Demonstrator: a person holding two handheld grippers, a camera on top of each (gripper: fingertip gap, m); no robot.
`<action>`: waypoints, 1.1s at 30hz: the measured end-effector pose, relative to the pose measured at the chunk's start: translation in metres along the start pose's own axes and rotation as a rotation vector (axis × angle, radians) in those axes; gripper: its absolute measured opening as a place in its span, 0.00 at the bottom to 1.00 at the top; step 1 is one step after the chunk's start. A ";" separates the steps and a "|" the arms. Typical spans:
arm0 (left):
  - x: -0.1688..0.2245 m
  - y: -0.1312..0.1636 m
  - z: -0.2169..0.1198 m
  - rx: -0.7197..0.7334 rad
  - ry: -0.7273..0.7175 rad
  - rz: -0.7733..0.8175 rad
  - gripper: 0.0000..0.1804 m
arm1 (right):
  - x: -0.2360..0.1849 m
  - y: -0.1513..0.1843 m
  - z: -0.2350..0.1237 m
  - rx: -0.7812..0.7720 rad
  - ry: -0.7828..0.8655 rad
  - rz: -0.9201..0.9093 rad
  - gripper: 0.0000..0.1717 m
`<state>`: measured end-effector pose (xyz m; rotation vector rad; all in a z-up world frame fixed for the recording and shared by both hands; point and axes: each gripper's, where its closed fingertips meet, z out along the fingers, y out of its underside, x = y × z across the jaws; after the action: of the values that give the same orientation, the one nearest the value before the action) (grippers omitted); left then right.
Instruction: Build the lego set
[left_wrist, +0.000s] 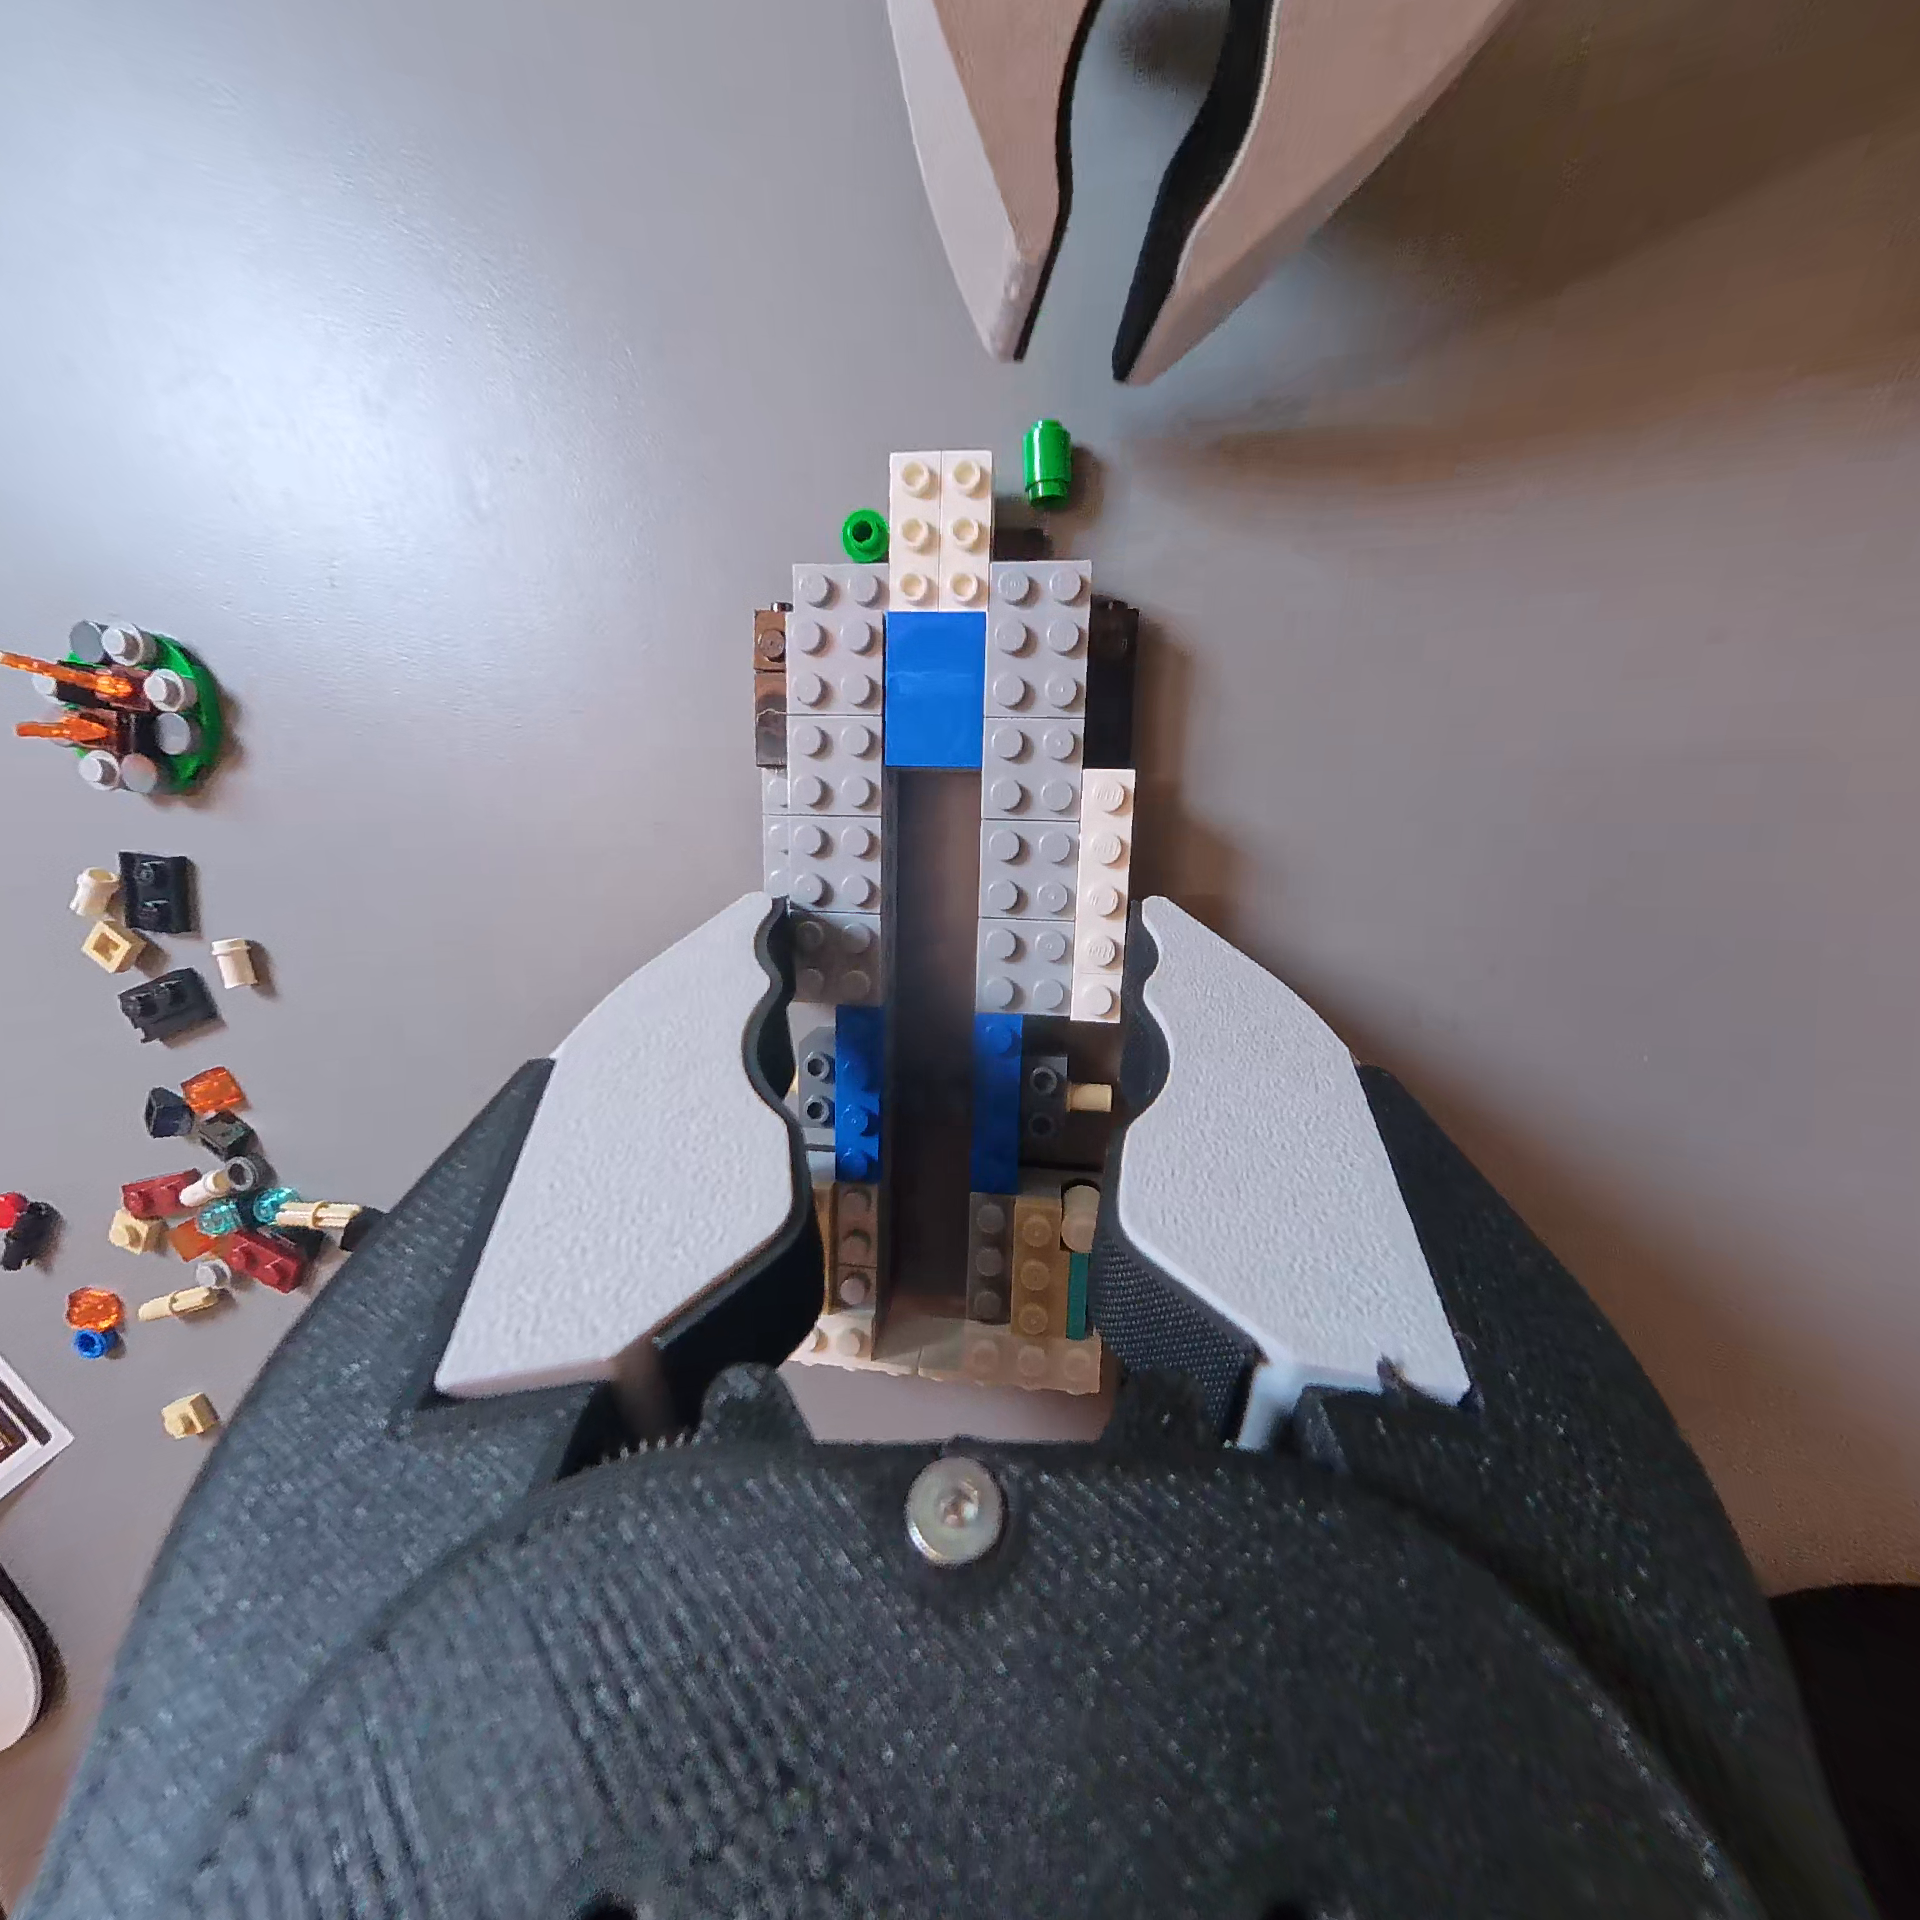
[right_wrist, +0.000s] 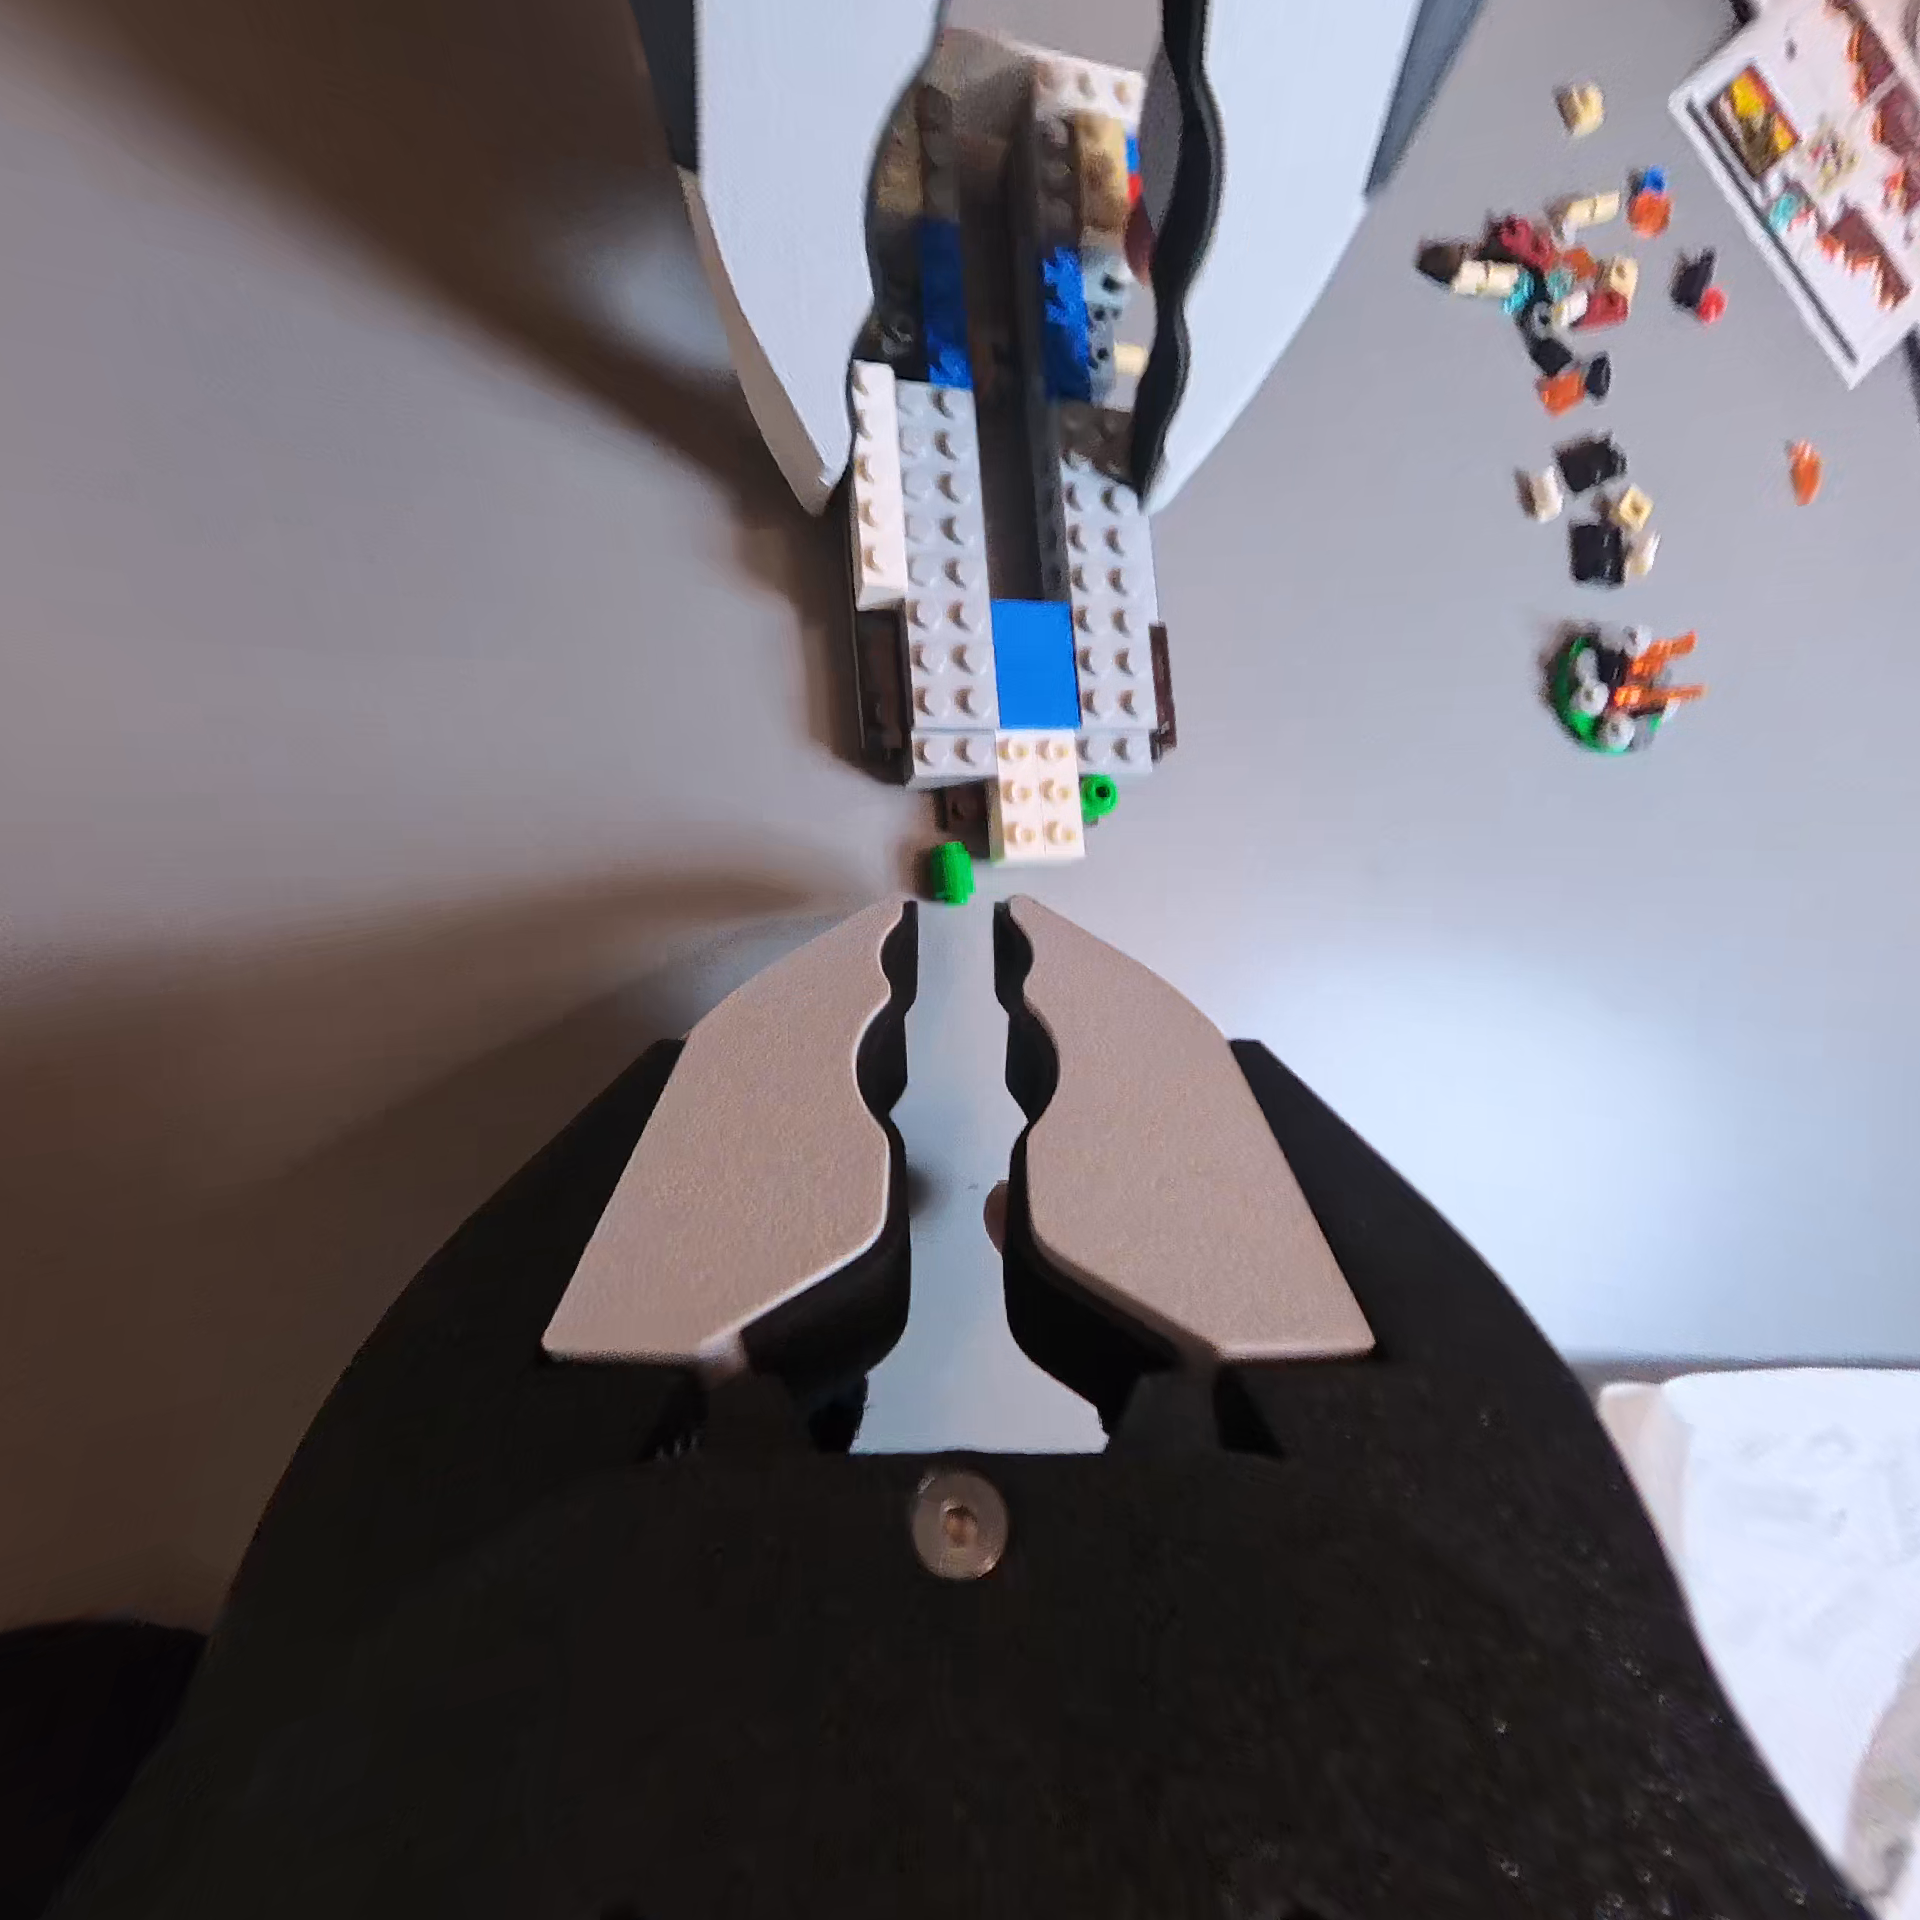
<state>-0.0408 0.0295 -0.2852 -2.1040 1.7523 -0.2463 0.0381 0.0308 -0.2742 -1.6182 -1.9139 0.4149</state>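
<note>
- here: left gripper (left_wrist: 954, 935) straddles the near half of a brick model (left_wrist: 940, 831); both pads sit against the model's flanks, left pad on the grey studded side, right pad just beside the white strip (left_wrist: 1103, 894). reads as clenched on the model.
- brick model: long, lies flat on grey table (left_wrist: 468, 364). grey studded plates either side of a dark central channel, blue tile (left_wrist: 935, 686) mid-way, blue bricks nearer the gripper, tan and white bricks at the near end, brown/black pieces along the edges, white 2-wide plate (left_wrist: 940, 530) sticking out at the far end.
- right gripper (right_wrist: 956, 909): jaws a narrow way apart, bare table showing between the pads, nothing in them. tips hang just short of the model's white end.
- green round brick (right_wrist: 950, 871): lying on its side on the table, just ahead of the right gripper's left fingertip, apart from it, beside the white plate.
- second green round brick (left_wrist: 863, 534): other side of the white plate, touching or nearly touching it; cannot tell which.
- small round build (left_wrist: 130, 707): green base, grey studs, orange flame pieces; well apart to the left gripper's left.
- loose parts pile (left_wrist: 208, 1174): black, tan, red, orange, teal bits, scattered on same side.
- printed booklet (right_wrist: 1808, 177): beyond the pile, at table edge.
- white sheet (right_wrist: 1787, 1558): near the right gripper's body, blurred.
</note>
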 end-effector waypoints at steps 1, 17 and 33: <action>0.000 0.000 0.000 -0.001 -0.001 0.000 0.34 | 0.000 0.003 0.000 0.003 -0.012 0.037 0.08; 0.000 0.000 0.000 0.001 -0.013 -0.029 0.34 | -0.004 -0.001 0.012 -0.057 -0.106 0.095 0.04; 0.000 -0.005 0.001 -0.049 -0.043 -0.215 0.34 | 0.022 -0.006 0.013 -0.259 0.374 -0.399 0.04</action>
<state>-0.0359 0.0308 -0.2836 -2.3170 1.5220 -0.2177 0.0233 0.0524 -0.2755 -1.2987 -1.9819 -0.2910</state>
